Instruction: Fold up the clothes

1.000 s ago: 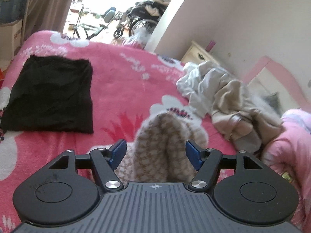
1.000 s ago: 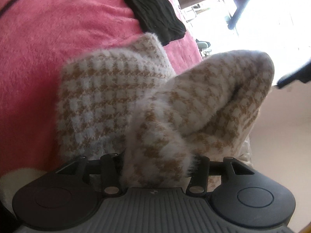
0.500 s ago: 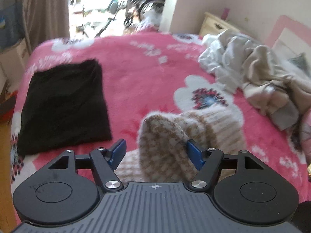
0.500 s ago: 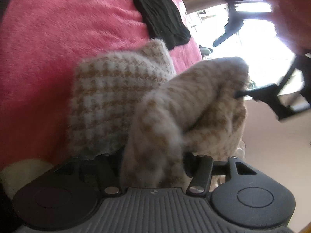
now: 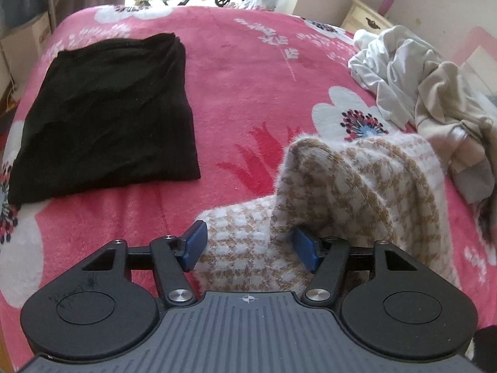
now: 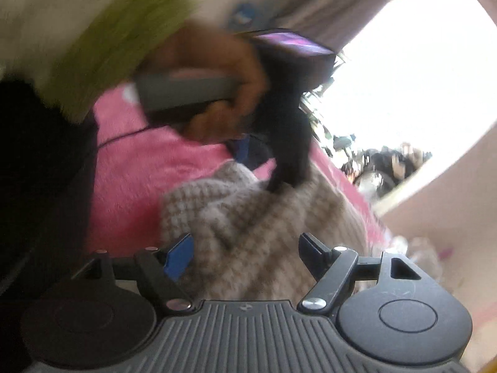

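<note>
The sweater [image 5: 357, 199], a fluffy houndstooth knit, lies on the pink bed [image 5: 248, 93] near its front edge, partly folded: a flat lower layer rests on the blanket and a raised fold arches over it to the right.

Left gripper [image 5: 250, 247]: the jaws have just been closing, and the sweater is between them. The right pad [image 5: 306, 250] is buried against the base of the raised fold; the left pad [image 5: 194, 245] stands at the edge of the flat layer, and whether it presses the fabric cannot be told. Judgement: this gripper pins or carries the near edge so that the fold keeps its line while the other side is let go.

Right gripper [image 6: 245, 256]: the jaws have just been opening and stand apart, clear of the knit, with nothing between the pads. The view is blurred. The sweater lies just ahead of it on the bed. Beyond, the person's hand [image 6: 217, 93] grips the left tool above the sweater.

A folded black garment [image 5: 102, 115] lies flat, well apart to the left. A heap of pale clothes [image 5: 428, 93] waits at the far right. Judgement: the black piece is done, the sweater is in hand, and the heap remains.
</note>
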Demonstrator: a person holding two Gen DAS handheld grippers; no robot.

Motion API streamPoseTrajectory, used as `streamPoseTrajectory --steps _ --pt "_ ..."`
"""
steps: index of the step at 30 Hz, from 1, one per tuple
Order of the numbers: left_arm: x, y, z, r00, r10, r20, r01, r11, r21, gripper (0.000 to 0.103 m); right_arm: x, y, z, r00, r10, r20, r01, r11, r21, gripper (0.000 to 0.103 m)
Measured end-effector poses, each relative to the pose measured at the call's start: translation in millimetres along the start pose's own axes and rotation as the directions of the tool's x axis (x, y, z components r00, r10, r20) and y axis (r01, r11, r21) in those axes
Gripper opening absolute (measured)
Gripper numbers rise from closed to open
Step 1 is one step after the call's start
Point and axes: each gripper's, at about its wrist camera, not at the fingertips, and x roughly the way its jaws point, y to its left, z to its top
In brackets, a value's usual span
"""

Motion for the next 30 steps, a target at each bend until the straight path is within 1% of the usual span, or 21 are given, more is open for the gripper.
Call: streamPoseTrajectory --steps 1,2,3,5,8,11,12,14,15,16,17,18,19,20,22,24,25,26,27,29,30 --pt "-0.4 0.0 -1.2 1.0 -0.001 0.005 0.001 1.0 0.003 0.063 -5.8 -9.6 -4.7 1.0 0.007 -0.002 -0.006 0.998 0.055 0.077" --pt "0.1 1.6 -2.0 1.0 -0.003 0.009 0.003 1.0 0.002 0.063 -10.2 -18.4 -10.7 1.0 0.013 -0.012 -0.012 0.993 0.114 0.073" --pt "-0.4 3.5 -3.4 1.0 -0.008 0.014 0.008 1.0 -0.002 0.063 -12.1 -27.3 -17.1 0.999 0.023 -0.025 -0.018 0.985 0.174 0.066" --pt "-0.5 4.9 -4.6 1.0 -0.013 0.021 0.014 1.0 -0.005 0.064 -2.3 -41.9 -29.0 0.996 0.046 -0.074 -0.023 0.961 0.276 0.058" --pt "-3.0 4.8 -6.8 0.999 -0.019 0.032 0.019 1.0 -0.001 0.064 12.6 -54.3 -38.5 0.993 0.059 -0.099 -0.018 0.93 0.368 0.057" --pt "-8.7 6.7 -11.4 0.998 -0.031 0.051 0.031 1.0 -0.002 0.064 26.0 -52.8 -44.8 0.989 0.084 -0.123 -0.028 0.917 0.399 0.054" --pt "-12.0 8.2 -13.4 0.997 -0.046 0.06 0.047 0.999 -0.006 0.064 31.3 -51.6 -47.1 0.987 0.083 -0.136 -0.02 0.913 0.407 0.039" --pt "-21.4 14.0 -17.2 0.993 -0.089 0.076 0.092 0.995 -0.034 0.065 40.6 -51.6 -51.6 0.985 0.08 -0.155 -0.004 0.9 0.436 0.019" --pt "-28.7 17.3 -19.7 0.986 -0.132 0.098 0.137 0.989 -0.048 0.066 42.2 -57.2 -53.7 0.986 0.083 -0.145 -0.003 0.878 0.479 0.012" --pt "-36.1 20.7 -22.2 0.977 -0.176 0.121 0.184 0.981 -0.062 0.07 43.0 -63.8 -56.1 0.987 0.092 -0.13 -0.01 0.848 0.529 0.009" --pt "-43.5 24.1 -24.7 0.965 -0.218 0.144 0.23 0.97 -0.074 0.071 42.8 -71.9 -59.4 0.988 0.105 -0.115 -0.019 0.811 0.584 0.008" --pt "-48.8 23.8 -25.8 0.955 -0.248 0.162 0.262 0.962 -0.072 0.071 41.0 -82.1 -64.6 0.987 0.125 -0.097 -0.032 0.761 0.648 0.008" --pt "-53.8 23.3 -26.8 0.944 -0.277 0.179 0.293 0.954 -0.069 0.071 39.0 -93.2 -71.6 0.986 0.151 -0.071 -0.055 0.694 0.718 0.008" --pt "-58.9 22.8 -27.9 0.932 -0.306 0.196 0.324 0.944 -0.065 0.071 37.4 -104.8 -80.2 0.983 0.18 -0.034 -0.084 0.61 0.788 0.008" --pt "-60.5 13.1 -25.3 0.926 -0.326 0.19 0.338 0.94 -0.037 0.072 34.8 -126.7 -100.2 0.972 0.226 0.071 -0.161 0.407 0.899 0.008" --pt "-58.0 -2.0 -21.8 0.933 -0.312 0.18 0.318 0.948 -0.003 0.072 34.4 -141.8 -121.2 0.951 0.249 0.183 -0.234 0.191 0.953 0.008" --pt "-56.1 -9.0 -20.9 0.935 -0.31 0.174 0.313 0.95 0.013 0.072 34.5 -148.0 -131.0 0.939 0.253 0.232 -0.263 0.095 0.96 0.008" --pt "-54.1 -16.0 -20.0 0.936 -0.308 0.168 0.308 0.951 0.028 0.072 34.8 -152.4 -139.1 0.929 0.256 0.268 -0.284 0.026 0.959 0.008" --pt "-52.2 -23.1 -19.2 0.938 -0.307 0.163 0.304 0.952 0.043 0.072 34.2 -156.1 -144.8 0.922 0.255 0.293 -0.299 -0.017 0.954 0.008" --pt "-44.5 -34.1 -17.9 0.945 -0.291 0.153 0.285 0.957 0.057 0.072 29.6 -159.6 -149.4 0.915 0.246 0.321 -0.324 -0.03 0.946 0.008" --pt "-40.6 -39.6 -17.3 0.948 -0.282 0.148 0.276 0.959 0.064 0.072 26.9 -160.7 -154.1 0.906 0.234 0.354 -0.348 -0.066 0.935 0.008"
